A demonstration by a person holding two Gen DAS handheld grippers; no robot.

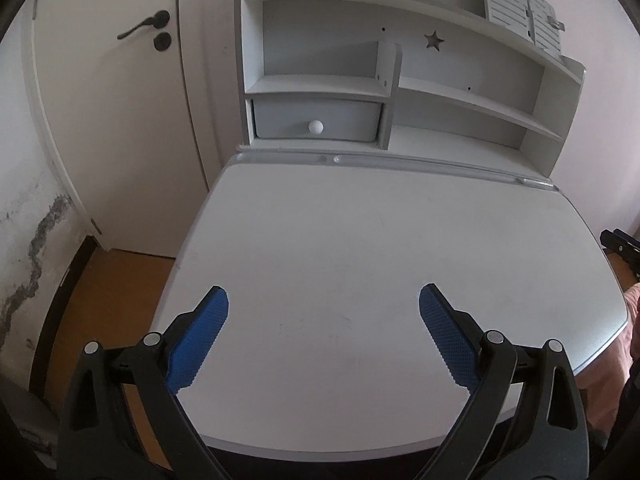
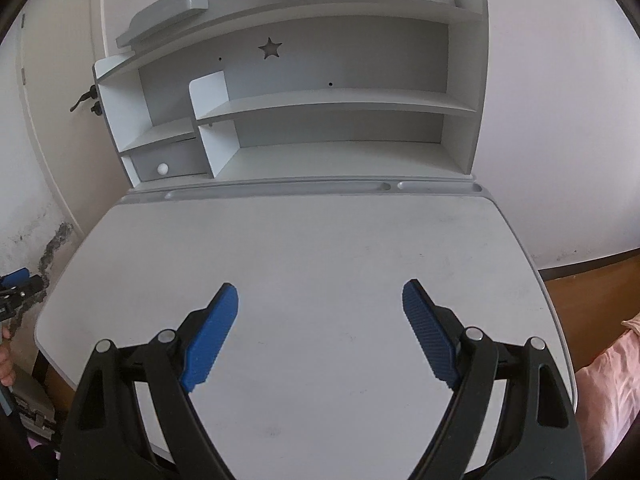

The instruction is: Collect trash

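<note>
No trash shows in either view. My left gripper point(image 1: 323, 300) is open over the near part of a white desk top point(image 1: 380, 240), its blue pads point(image 1: 202, 340) wide apart with nothing between them. My right gripper point(image 2: 320, 294) is open too, above the same desk top point(image 2: 312, 240), and its blue pads point(image 2: 212, 336) hold nothing. The right gripper's tip shows at the right edge of the left wrist view point(image 1: 622, 246). The left gripper's tip point(image 2: 18, 284) appears at the left edge of the right wrist view.
A white hutch point(image 1: 400, 92) with shelves, a star cut-out and a small drawer with a round knob point(image 1: 315, 126) stands at the desk's back. A door with a dark handle point(image 1: 146, 28) is on the left, above orange floor point(image 1: 120, 280). Pink fabric point(image 2: 608, 392) lies at the right.
</note>
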